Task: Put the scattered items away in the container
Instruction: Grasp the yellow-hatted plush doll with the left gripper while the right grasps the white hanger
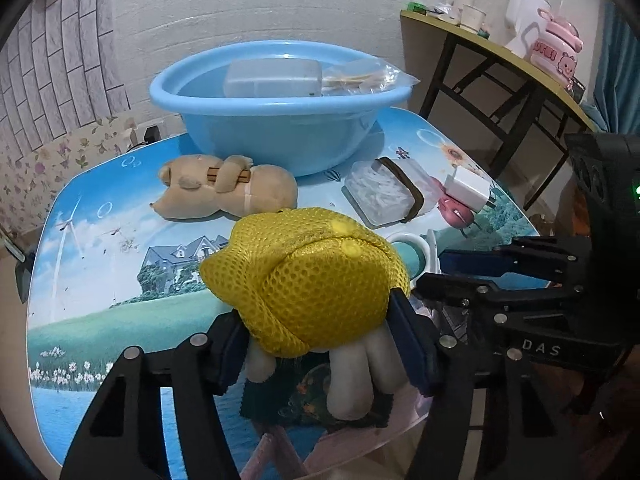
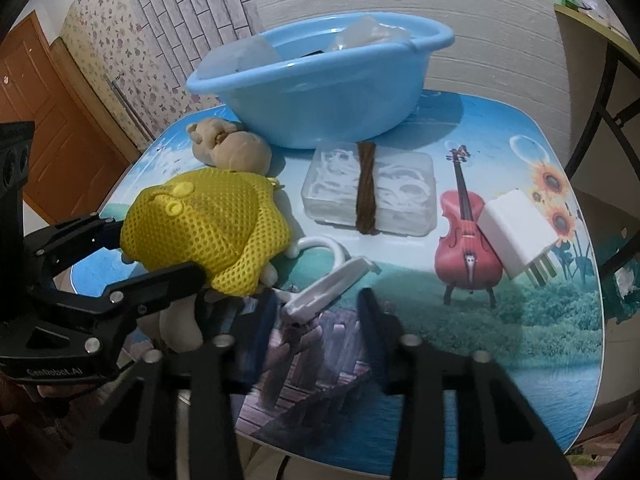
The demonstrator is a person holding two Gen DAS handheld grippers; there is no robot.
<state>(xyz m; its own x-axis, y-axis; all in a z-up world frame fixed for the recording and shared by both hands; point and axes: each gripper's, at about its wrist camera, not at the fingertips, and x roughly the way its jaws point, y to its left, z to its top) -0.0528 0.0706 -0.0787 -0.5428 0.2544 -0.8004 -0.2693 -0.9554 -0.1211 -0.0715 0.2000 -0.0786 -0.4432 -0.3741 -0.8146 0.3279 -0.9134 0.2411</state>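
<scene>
Whitewashed brick wall is backing a worktop printed with a landscape scene, and a light-blue round plastic basin is standing at its far edge, already holding a translucent box and a clear bag.

Step in hand: grasping. My left fingers are pinching a plush toy dressed in a yellow mesh garment; both blue pads are pressing its sides, and its pale legs are hanging between them at the near edge of the worktop. My right fingers are standing either side of a white plastic clip lying just beside the toy; I cannot tell whether the pads are actually touching it.

Still waiting on the worktop: a tan plush animal beside the basin, a clear lidded box of white pieces with a brown band, and a white plug adapter.

Next move, as I am judging it: lifting the yellow toy clear, carrying it over the tan plush animal and the basin rim, then releasing it. The soft body is likely to sag, so the pinch needs holding firm.
</scene>
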